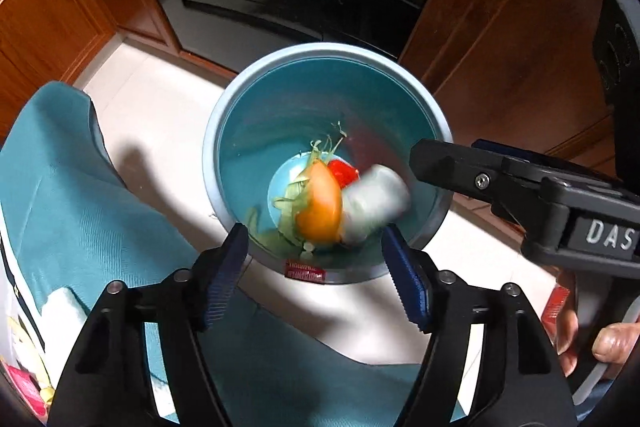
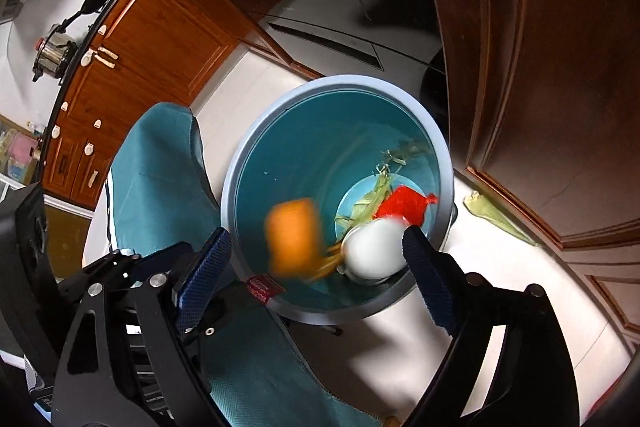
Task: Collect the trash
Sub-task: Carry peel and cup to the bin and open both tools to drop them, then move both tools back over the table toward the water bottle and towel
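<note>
Left wrist view looked straight down into a round blue trash bin (image 1: 224, 131) standing on the pale tiled floor (image 1: 160, 95). The left tool (image 1: 314, 269) hung over the near rim with its blue-padded fingers (image 1: 228, 267) spread well apart and nothing between them. Inside the bin, a blurred orange piece (image 1: 320, 203) and a blurred pale grey cup-like object (image 1: 374, 205) showed side by side, with a red scrap (image 1: 342, 173) and pale green husk strips (image 1: 316, 151) at the bottom. The right tool (image 1: 432, 157) reached in from the right over the rim; its own jaws were hard to read from this side. A teal cloth (image 1: 80, 195) lay to the left of the bin, and a small red label (image 1: 304, 271) sat on the bin's near outer wall.

In the right wrist view, the right tool (image 2: 316, 259) was likewise wide apart and empty above the bin (image 2: 256, 147). The orange piece (image 2: 294, 237) appeared smeared by motion near the left inner wall, while a white rounded object (image 2: 372, 247) lay at the bottom beside the red scrap (image 2: 404, 205) and green strips (image 2: 384, 183). One green husk (image 2: 496, 213) lay on the floor outside, beside the wooden cabinet (image 2: 540, 67).
</note>
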`<state>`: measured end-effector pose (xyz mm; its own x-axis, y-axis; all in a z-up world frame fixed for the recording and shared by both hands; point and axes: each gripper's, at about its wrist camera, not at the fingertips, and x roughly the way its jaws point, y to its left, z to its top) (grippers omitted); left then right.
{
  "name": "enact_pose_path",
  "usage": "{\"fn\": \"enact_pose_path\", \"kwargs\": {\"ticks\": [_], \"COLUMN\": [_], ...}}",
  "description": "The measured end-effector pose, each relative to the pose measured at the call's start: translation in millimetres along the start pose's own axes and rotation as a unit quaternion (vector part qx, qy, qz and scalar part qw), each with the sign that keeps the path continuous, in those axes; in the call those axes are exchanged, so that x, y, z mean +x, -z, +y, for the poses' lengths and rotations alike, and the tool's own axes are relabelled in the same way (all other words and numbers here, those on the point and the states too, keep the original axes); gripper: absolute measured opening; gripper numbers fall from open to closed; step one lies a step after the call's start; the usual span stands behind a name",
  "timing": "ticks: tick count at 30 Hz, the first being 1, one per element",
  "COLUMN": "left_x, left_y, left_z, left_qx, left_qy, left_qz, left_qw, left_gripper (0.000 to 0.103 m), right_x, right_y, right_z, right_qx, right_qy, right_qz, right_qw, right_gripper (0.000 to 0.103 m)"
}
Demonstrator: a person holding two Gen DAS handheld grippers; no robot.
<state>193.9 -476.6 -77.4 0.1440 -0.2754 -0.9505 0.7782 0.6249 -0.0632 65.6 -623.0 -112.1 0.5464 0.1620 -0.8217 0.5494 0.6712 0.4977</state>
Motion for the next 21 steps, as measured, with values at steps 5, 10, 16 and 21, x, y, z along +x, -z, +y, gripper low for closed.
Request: {"fn": "enact_pose_path", "kwargs": {"ticks": [5,10,16,21], "left_x": [-7,-14,-29,-51], "left_y": [8,21,31,44], "left_z": [4,5,7,9], "left_qx": [-0.008,-0.009,-0.009,-0.015], "left_qy": [0.002,0.0,0.001,0.0], "left_qz": [0.005,0.007,-0.003,-0.019], "left_qw": [0.9999,0.9999,1.0,0.9997], "left_gripper": [0.073,0.073,0.074,0.078], "right_x": [-3,-11,-24,-38], "right_y": [9,17,25,38], "right_z": [-6,0,18,39], "right_qx": [0.02,0.012,-0.005,-0.024], "right_qy": [-0.004,0.0,-0.002,-0.009], "right_qz": [0.01,0.009,0.007,0.006], "right_qw": [1.0,1.0,1.0,1.0], "right_gripper": [0.086,0.086,0.086,0.086]}}
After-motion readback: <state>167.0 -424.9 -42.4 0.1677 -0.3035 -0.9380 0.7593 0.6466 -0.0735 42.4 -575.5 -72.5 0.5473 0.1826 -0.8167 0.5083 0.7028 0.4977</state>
